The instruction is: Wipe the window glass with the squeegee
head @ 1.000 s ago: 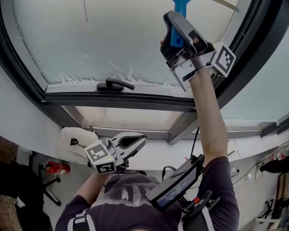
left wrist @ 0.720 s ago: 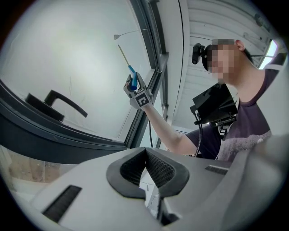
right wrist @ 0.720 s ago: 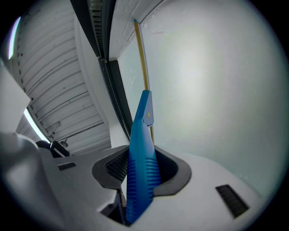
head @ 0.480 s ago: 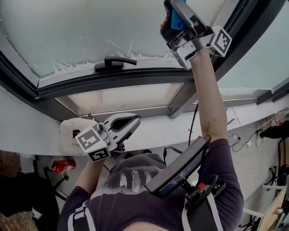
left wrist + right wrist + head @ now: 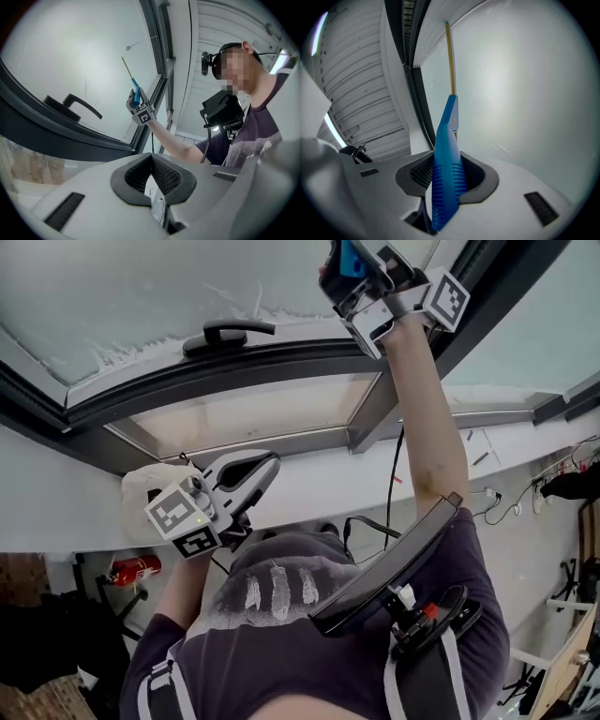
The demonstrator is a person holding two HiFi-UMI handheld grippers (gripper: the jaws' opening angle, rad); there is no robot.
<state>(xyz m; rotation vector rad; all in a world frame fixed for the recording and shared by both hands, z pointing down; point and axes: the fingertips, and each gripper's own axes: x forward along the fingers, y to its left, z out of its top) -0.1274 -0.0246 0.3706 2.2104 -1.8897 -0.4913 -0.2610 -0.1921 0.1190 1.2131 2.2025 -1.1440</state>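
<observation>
The blue squeegee (image 5: 446,178) stands upright between the jaws of my right gripper (image 5: 449,174), which is shut on its ribbed handle. Its thin yellowish blade (image 5: 451,61) lies edge-on against the frosted window glass (image 5: 525,84). In the head view the right gripper (image 5: 367,287) is raised at the top of the frame with the squeegee's blue handle (image 5: 351,257) in it, and the blade is cut off by the frame edge. My left gripper (image 5: 265,468) hangs low by the torso, shut and empty. The left gripper view shows its pads (image 5: 151,161) together and the squeegee (image 5: 135,95) far off.
A black window handle (image 5: 229,331) sits on the dark sash frame (image 5: 234,371) left of the right gripper. Below runs a white sill (image 5: 309,488) with a white bundle (image 5: 141,491). A red extinguisher (image 5: 131,570) stands on the floor. A dark screen (image 5: 394,563) hangs at the person's chest.
The right gripper with the squeegee has risen toward the top of the head view, and the window frame has shifted up with it. The left gripper stays low by the torso.
</observation>
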